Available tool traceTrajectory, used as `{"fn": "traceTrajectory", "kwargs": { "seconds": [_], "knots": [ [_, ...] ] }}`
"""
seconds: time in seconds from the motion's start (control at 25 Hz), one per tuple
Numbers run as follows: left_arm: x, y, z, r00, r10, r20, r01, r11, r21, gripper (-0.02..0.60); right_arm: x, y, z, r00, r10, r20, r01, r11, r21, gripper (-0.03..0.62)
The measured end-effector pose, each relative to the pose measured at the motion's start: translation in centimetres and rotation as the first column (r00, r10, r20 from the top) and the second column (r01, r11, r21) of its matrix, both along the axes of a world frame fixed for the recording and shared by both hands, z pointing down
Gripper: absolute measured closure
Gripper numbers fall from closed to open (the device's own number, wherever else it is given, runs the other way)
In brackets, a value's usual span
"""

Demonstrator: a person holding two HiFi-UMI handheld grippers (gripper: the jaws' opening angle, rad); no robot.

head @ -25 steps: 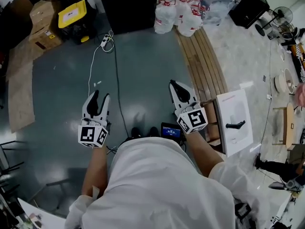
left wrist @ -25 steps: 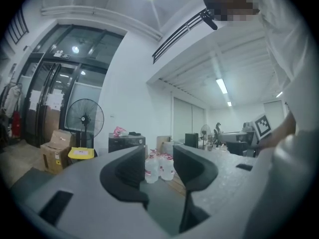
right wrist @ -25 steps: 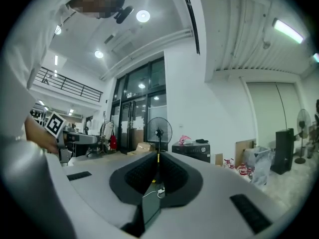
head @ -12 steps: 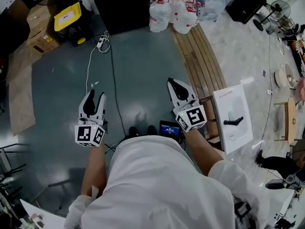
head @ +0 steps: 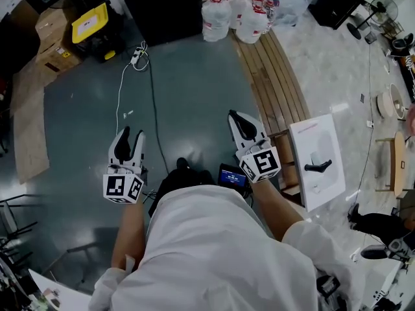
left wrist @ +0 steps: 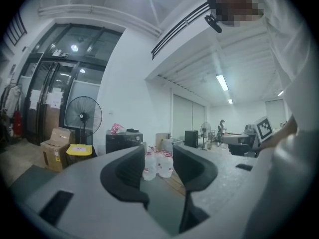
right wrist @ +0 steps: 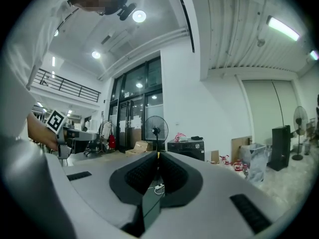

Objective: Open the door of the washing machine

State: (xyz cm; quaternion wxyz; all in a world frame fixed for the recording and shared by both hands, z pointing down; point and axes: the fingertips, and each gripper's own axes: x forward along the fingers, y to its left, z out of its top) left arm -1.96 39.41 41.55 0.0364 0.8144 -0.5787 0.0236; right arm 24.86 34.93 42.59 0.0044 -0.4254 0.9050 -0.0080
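Observation:
The washing machine (head: 162,6) is a black box standing at the far end of the grey floor, its door side facing me; it also shows small and distant as the washing machine (left wrist: 123,141) and the washing machine (right wrist: 187,148). My left gripper (head: 131,137) is held level at the left, well short of it, open with nothing between its jaws; in its own view the left gripper (left wrist: 158,159) frames the water jugs. My right gripper (head: 234,116) is held level at the right, its jaws together and empty, shown also as the right gripper (right wrist: 158,157).
Several water jugs (head: 235,10) stand right of the machine. A yellow-lidded box (head: 91,22) and cardboard boxes sit to its left. A power strip with cables (head: 139,56) lies on the floor ahead. Wooden slats (head: 275,83) and a white carton (head: 318,162) lie at the right. A standing fan (left wrist: 83,117) is at the left.
Both grippers have drifted a little across the floor toward the machine. A dark shoe now shows further forward between them. Neither gripper's jaws have changed.

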Motion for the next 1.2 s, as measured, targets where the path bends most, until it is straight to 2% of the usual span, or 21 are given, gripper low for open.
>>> {"fn": "traceTrajectory", "kwargs": {
  "seconds": [0.32, 0.56, 0.92, 1.2],
  "knots": [
    [-1.4, -5.0, 1.4, 0.999, -0.001, -0.033, 0.001, 1.000, -0.002, 0.400, -1.6, -4.3, 1.4, 1.000, -0.008, -0.015, 0.008, 0.999, -0.034, 0.557],
    [-4.0, -12.8, 1.3, 0.998, 0.003, -0.066, -0.002, 1.000, 0.010, 0.400, -4.7, -12.0, 0.8, 0.998, -0.024, -0.053, 0.022, 0.999, -0.035, 0.557],
    [-10.6, -24.6, 0.3, 0.995, 0.005, -0.102, -0.003, 1.000, 0.020, 0.400, -11.9, -24.1, -3.0, 0.997, -0.045, -0.060, 0.045, 0.999, 0.000, 0.557],
    [-13.6, -31.4, 1.6, 0.991, 0.027, -0.128, -0.026, 1.000, 0.005, 0.400, -13.5, -30.2, -2.5, 0.996, 0.004, -0.090, -0.005, 1.000, -0.012, 0.557]
  ]
}}
